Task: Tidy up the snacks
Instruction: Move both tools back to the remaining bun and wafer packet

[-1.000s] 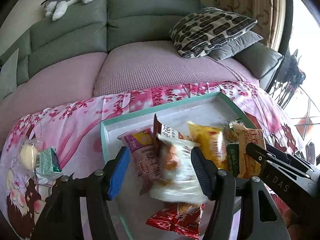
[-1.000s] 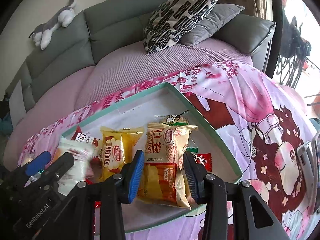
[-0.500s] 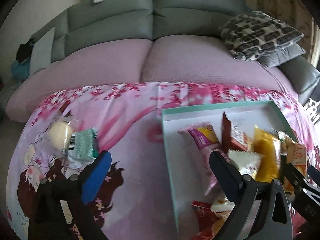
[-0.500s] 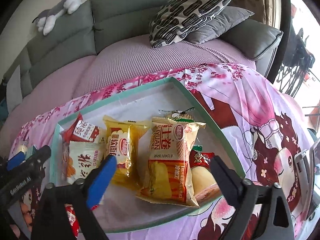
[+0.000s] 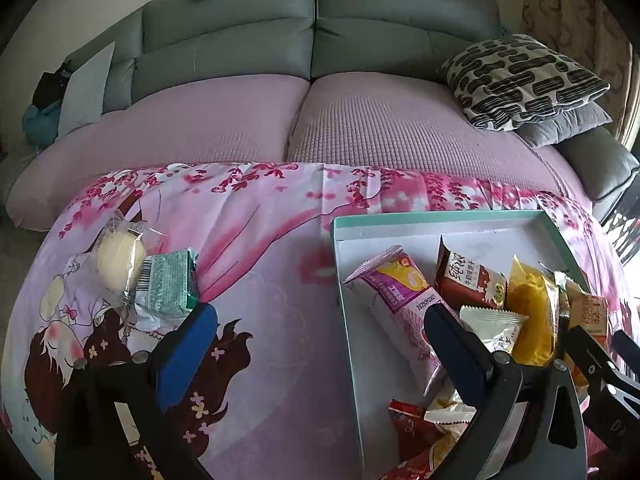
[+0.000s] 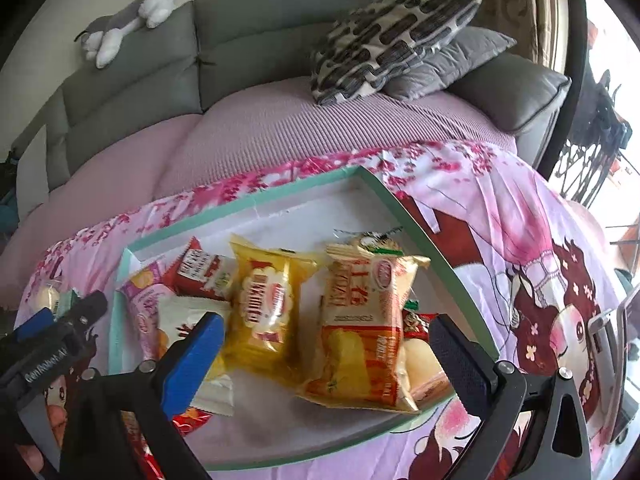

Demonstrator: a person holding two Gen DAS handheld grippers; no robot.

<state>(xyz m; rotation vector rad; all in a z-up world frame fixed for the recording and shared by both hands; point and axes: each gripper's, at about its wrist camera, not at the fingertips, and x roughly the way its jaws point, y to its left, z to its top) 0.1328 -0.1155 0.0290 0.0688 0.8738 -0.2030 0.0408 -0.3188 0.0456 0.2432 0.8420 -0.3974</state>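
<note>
A grey sofa (image 5: 312, 40) with mauve seat covers fills the top of both views, a patterned cushion (image 5: 524, 80) at its right end and a grey-and-white plush cat (image 6: 128, 20) along its back. Below it spreads a pink cartoon-print cloth (image 5: 272, 264). On the cloth, at the right of the left wrist view, sits a shallow teal-rimmed tray (image 5: 436, 218) with snack packets: a pink-purple packet (image 5: 396, 292), a dark red packet (image 5: 468, 276), a yellow bread packet (image 6: 268, 304) and an orange egg-roll packet (image 6: 364, 328). At the left of that view, outside the tray, a green packet (image 5: 166, 284) touches a clear-wrapped pale round cake (image 5: 120, 260). The left gripper (image 5: 320, 344) is spread wide, holding nothing, above the cloth and the tray's left rim. The right gripper (image 6: 324, 352) gapes wide and empty above the yellow and orange packets.
</note>
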